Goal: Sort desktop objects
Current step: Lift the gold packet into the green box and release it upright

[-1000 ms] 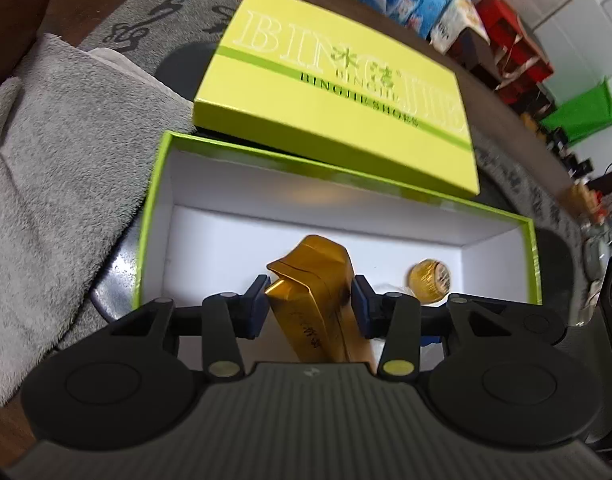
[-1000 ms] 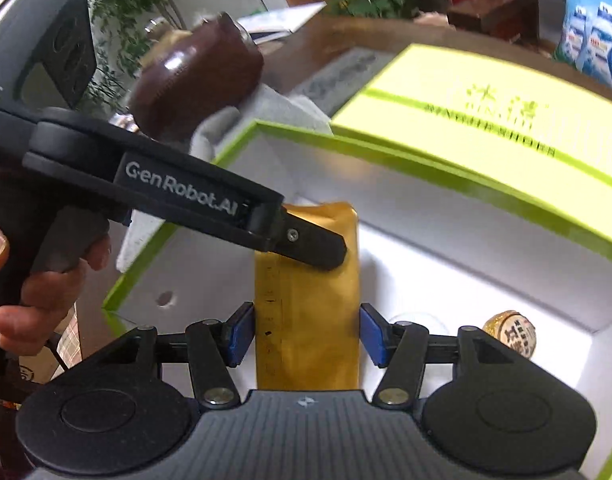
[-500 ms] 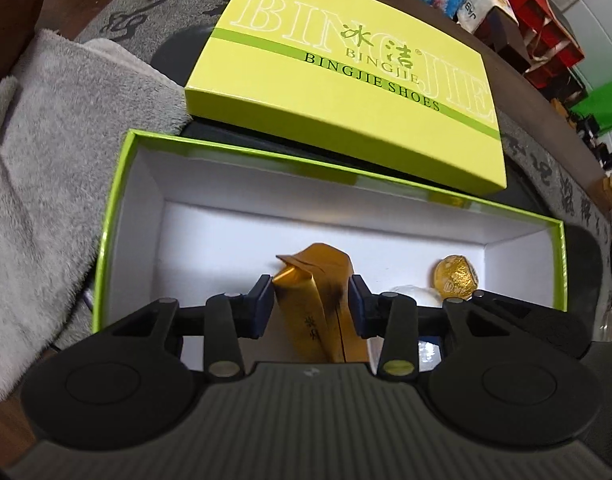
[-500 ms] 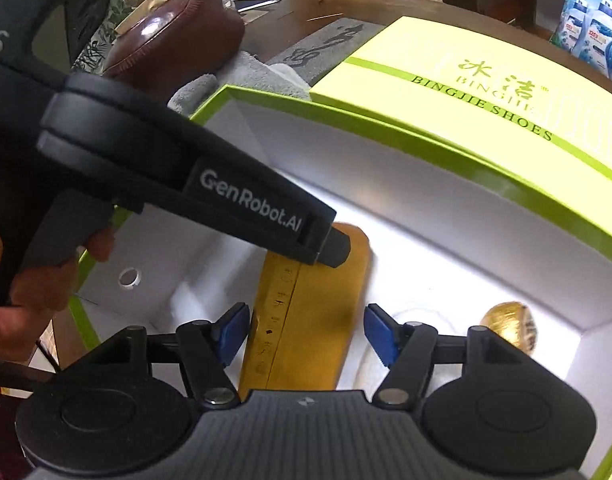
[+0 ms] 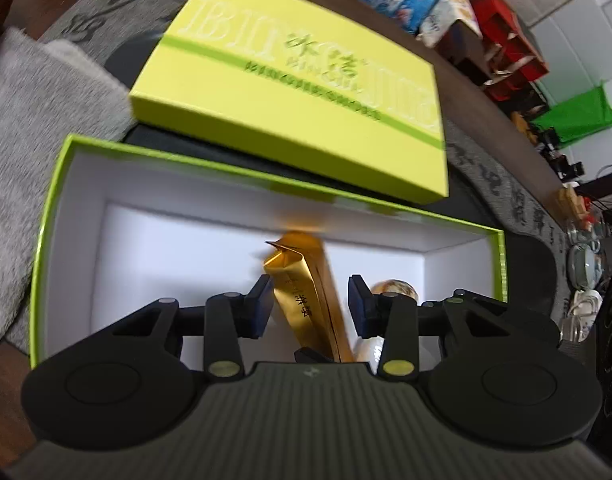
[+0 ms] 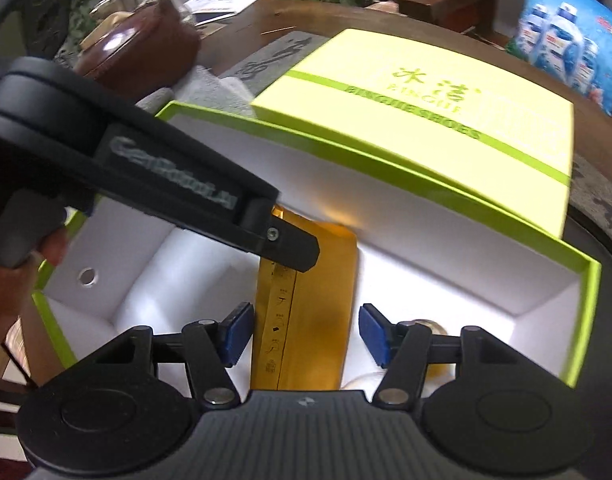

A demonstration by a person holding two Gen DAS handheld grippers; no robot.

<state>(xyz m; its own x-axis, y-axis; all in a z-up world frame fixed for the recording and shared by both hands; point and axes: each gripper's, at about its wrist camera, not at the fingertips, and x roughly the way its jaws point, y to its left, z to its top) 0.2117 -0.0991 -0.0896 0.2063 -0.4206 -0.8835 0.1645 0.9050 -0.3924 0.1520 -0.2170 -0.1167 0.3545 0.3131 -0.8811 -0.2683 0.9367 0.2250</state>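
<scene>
1. A dark wooden table (image 5: 481, 92) carries everything, with a grey patterned mat (image 5: 517, 204) over part of it.
2. A grey towel (image 5: 34, 120) lies crumpled on the table, just beside one short end of the box.
3. A lime-green lid (image 5: 290, 108) with green lettering rests closed side up behind the box, along its far long wall.
4. An open box (image 5: 62, 184), lime-green outside and white inside, sits in front of the lid. It holds the small items.
5. The left gripper (image 5: 309, 304) hangs over the box. Its dark blue pads (image 5: 262, 304) stand apart and touch nothing that I can see. In the right wrist view its black arm crosses over the top of the pouch.
6. The right gripper (image 6: 302, 332) hangs over the same box from another side. Its blue pads (image 6: 236, 332) are apart too, clear of the pouch on both sides.
7. A hand (image 6: 10, 292) holds the left gripper's handle at the frame edge.
8. A gold pouch (image 5: 309, 300) lies inside the box on the white floor, between the spread pads of both grippers, loose, leaning slightly.
9. A gold-wrapped ball (image 5: 393, 288) sits in the box just beside the pouch, partly hidden behind a pad.
10. A pale object next to the ball is too hidden to identify.
</scene>
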